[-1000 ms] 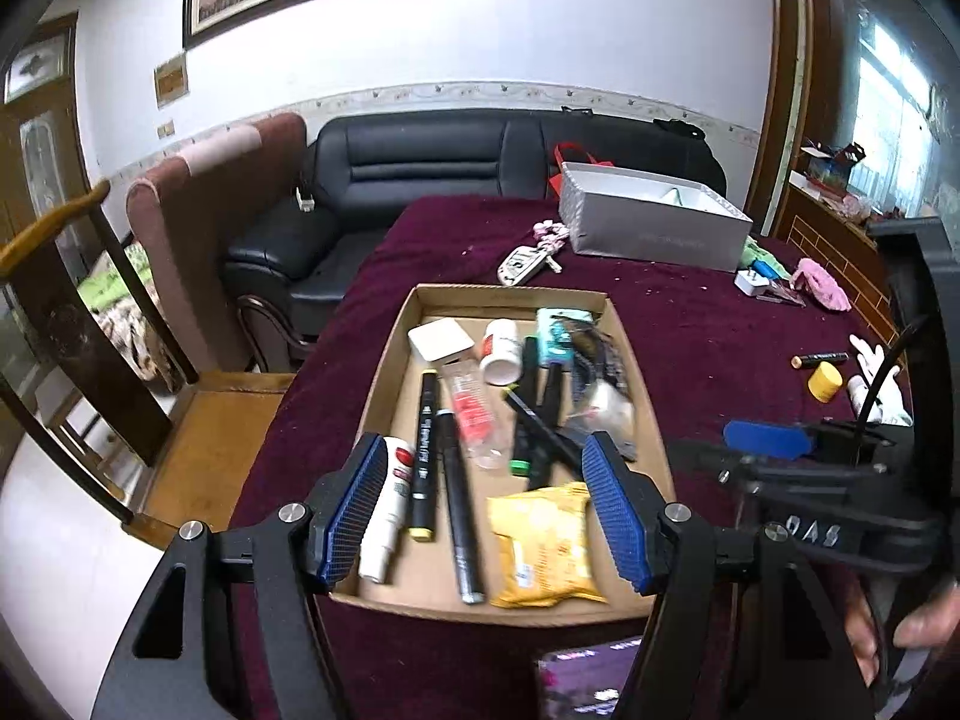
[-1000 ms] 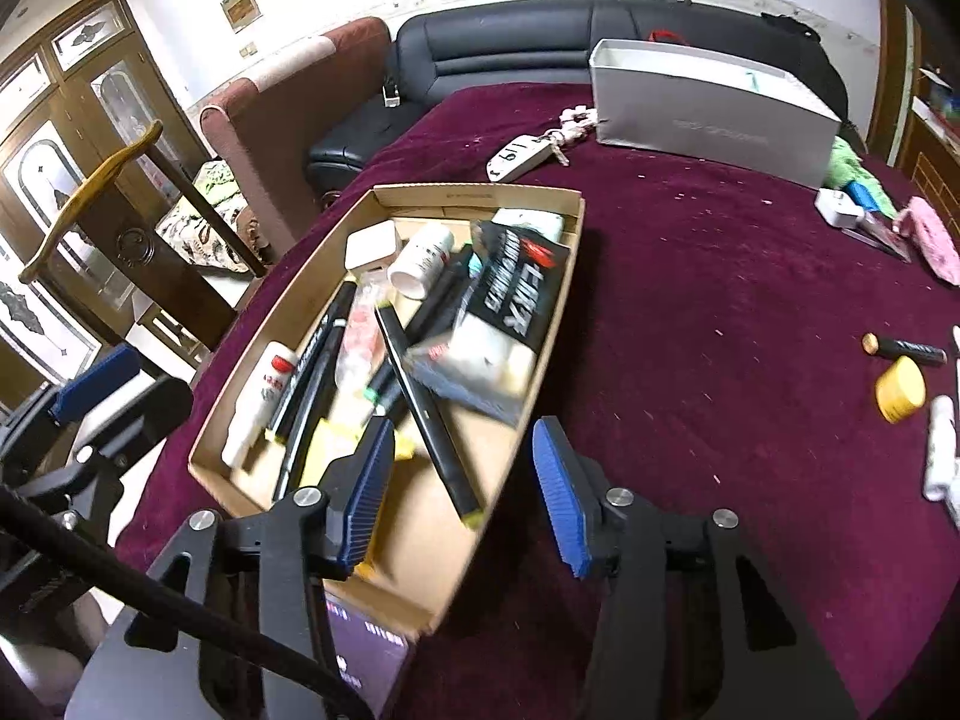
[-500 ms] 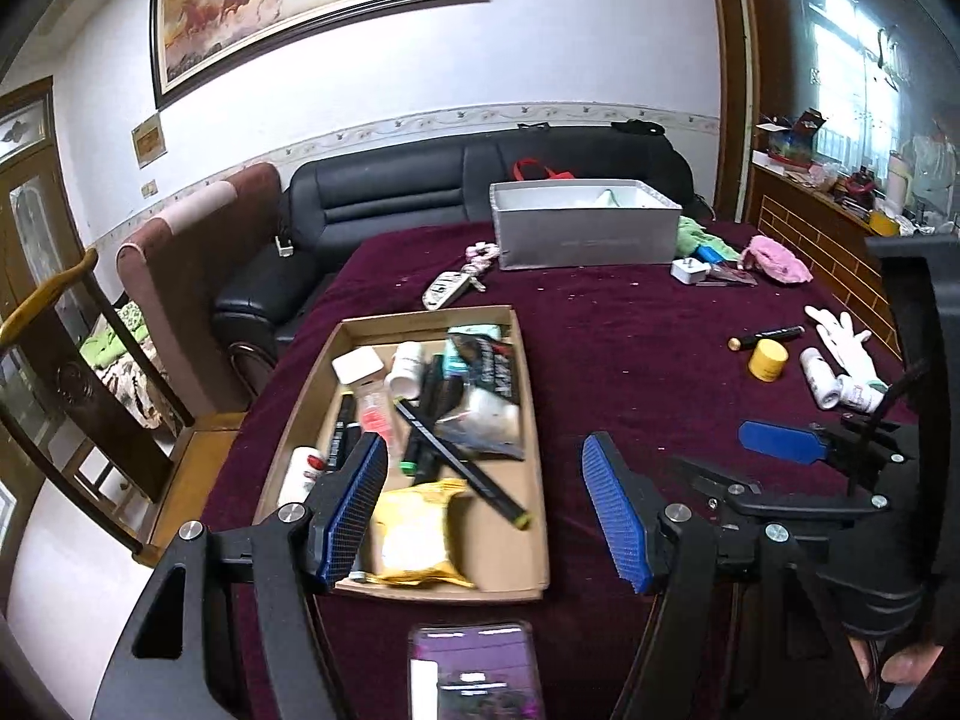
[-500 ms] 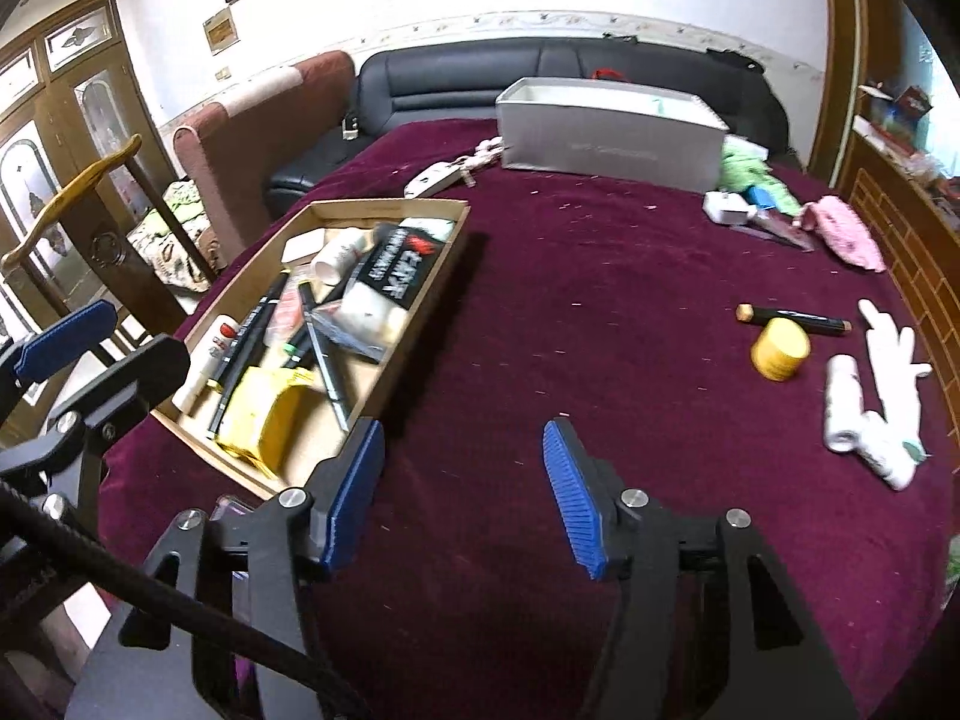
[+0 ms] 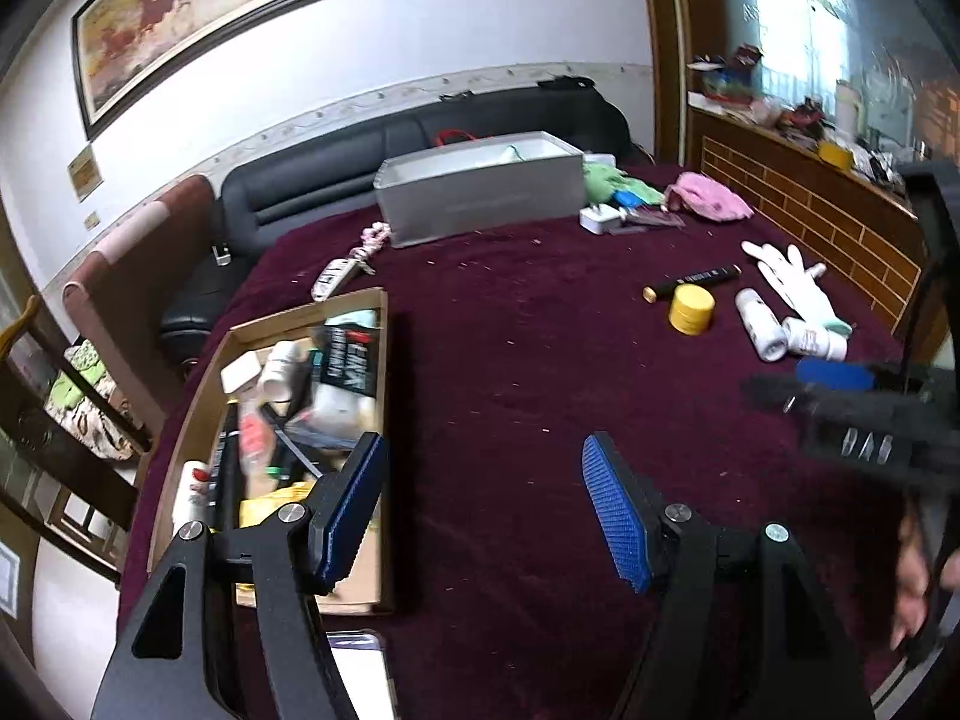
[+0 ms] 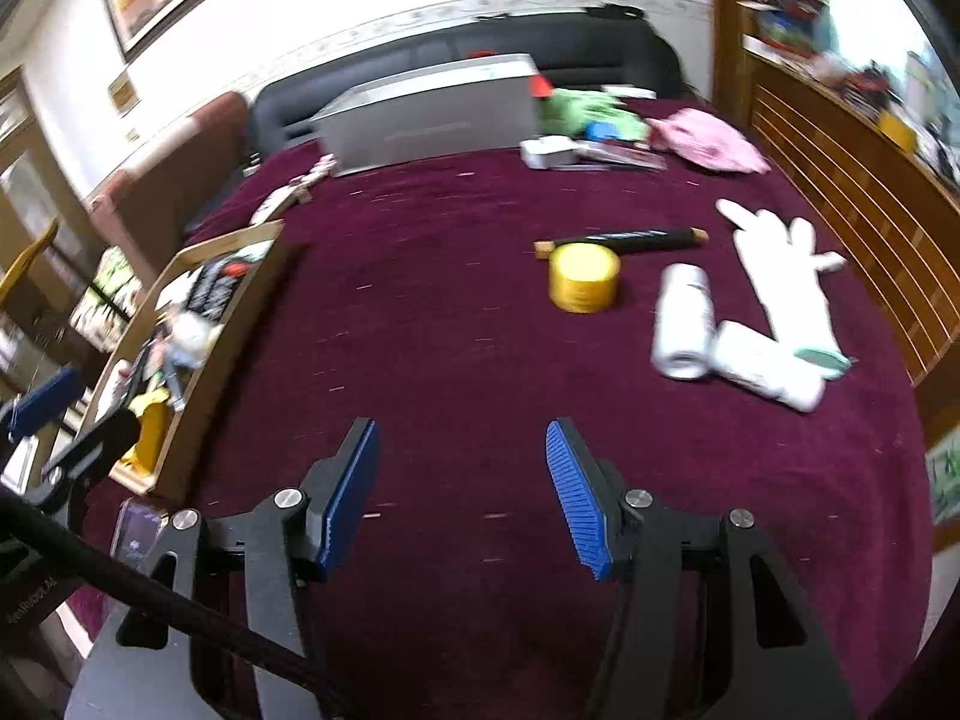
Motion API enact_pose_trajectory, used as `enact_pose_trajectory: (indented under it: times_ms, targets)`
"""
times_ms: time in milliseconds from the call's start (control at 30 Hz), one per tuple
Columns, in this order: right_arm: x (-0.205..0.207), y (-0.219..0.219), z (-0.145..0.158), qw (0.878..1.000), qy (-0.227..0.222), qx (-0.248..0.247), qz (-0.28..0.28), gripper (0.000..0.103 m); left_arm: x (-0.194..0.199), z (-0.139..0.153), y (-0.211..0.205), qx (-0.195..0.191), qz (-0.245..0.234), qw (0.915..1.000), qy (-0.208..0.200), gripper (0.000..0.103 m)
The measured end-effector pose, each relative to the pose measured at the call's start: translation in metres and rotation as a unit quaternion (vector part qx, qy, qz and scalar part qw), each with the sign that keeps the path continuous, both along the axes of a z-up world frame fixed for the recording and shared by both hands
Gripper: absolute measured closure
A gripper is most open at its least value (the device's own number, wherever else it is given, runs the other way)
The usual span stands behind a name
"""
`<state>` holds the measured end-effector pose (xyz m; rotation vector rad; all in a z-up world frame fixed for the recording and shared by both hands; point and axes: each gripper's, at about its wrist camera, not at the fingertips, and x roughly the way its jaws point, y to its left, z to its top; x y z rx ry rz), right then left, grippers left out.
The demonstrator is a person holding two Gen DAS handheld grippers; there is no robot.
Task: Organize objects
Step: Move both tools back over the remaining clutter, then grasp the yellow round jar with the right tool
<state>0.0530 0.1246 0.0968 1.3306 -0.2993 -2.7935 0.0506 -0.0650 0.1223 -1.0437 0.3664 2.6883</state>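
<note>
covering table: maroon cloth [image 6: 456,324] | behind: black sofa [image 5: 420,138] | wall: framed painting [image 5: 228,18]

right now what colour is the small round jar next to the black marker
Yellow; the round jar shows best in the right wrist view.

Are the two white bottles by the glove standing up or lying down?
Lying down. Both white bottles rest on their sides on the red cloth, next to the white glove.
</note>
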Motion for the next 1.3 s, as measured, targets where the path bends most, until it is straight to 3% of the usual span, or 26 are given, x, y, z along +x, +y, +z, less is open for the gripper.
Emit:
enact_pose_trajectory:
  times_ms: [200,367,533,667,833,1067,1100,1133,1300]
  targets:
    - [-0.01,0.059,0.0,0.998,-0.002,-0.02,-0.052,0.047,-0.012,-0.028,0.02,0.006,-0.017,0.9984,-0.053,0.041]
    - [-0.025,0.112,0.001,0.992,0.005,-0.085,-0.089,0.047,-0.019,-0.059,0.039,0.007,-0.027,0.9948,-0.098,0.041]
    - [-0.05,0.133,-0.009,0.99,-0.012,-0.113,-0.09,0.046,-0.023,-0.077,0.053,0.008,-0.04,0.9915,-0.124,0.042]
    - [-0.079,0.125,-0.016,0.99,-0.024,-0.125,-0.066,0.047,-0.025,-0.085,0.055,0.012,-0.039,0.9895,-0.139,0.042]
    - [-0.119,0.093,-0.032,0.994,-0.06,-0.079,-0.044,0.047,-0.031,-0.096,0.053,0.017,-0.035,0.9862,-0.161,0.042]
    - [-0.147,0.069,-0.052,0.996,-0.07,-0.033,-0.049,0.047,-0.031,-0.096,0.051,0.029,-0.038,0.9854,-0.163,0.042]
    - [-0.149,0.066,-0.054,0.996,-0.073,-0.022,-0.048,0.051,-0.03,-0.096,0.05,0.031,-0.039,0.9853,-0.164,0.042]
    - [-0.149,0.064,-0.055,0.996,-0.079,-0.011,-0.05,0.063,-0.03,-0.096,0.049,0.034,-0.04,0.985,-0.164,0.042]
    - [-0.136,0.063,-0.053,0.995,-0.089,-0.017,-0.038,0.065,-0.034,-0.091,0.042,0.054,-0.04,0.9838,-0.166,0.042]
